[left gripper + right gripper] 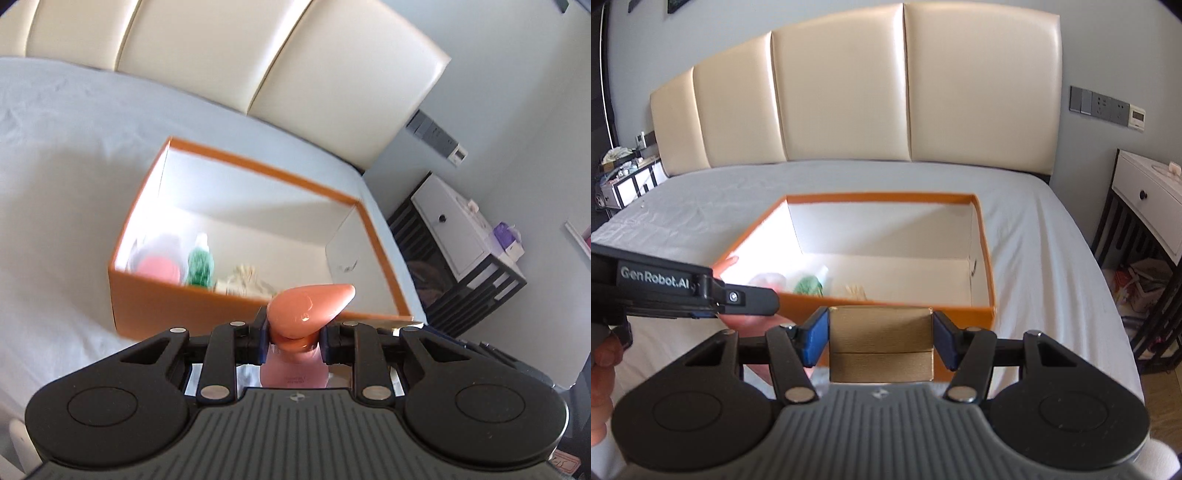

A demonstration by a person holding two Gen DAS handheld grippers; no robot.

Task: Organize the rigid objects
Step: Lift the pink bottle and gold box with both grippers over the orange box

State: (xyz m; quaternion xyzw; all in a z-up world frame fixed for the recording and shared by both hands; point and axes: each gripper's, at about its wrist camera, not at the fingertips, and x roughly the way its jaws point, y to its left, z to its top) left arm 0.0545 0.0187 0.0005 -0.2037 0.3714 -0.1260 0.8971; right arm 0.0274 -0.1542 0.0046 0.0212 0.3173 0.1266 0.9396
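Note:
An open orange box (159, 295) (886, 197) with a white inside sits on the bed. Inside lie a pink round item (159, 267), a green bottle (201, 264) (809, 286) and a pale bundle (243, 277). My left gripper (293, 341) is shut on the neck of a pink pump bottle (310, 302), held just in front of the box's near wall. My right gripper (881, 338) is shut on a gold box (881, 347) near the orange box's front wall. The left gripper also shows in the right wrist view (720, 314), at the left.
The bed has a light grey sheet (1034, 258) and a cream padded headboard (849, 92). A white nightstand on a black frame (1145, 206) stands right of the bed, also in the left wrist view (454, 229). A cluttered stand (624, 173) sits at far left.

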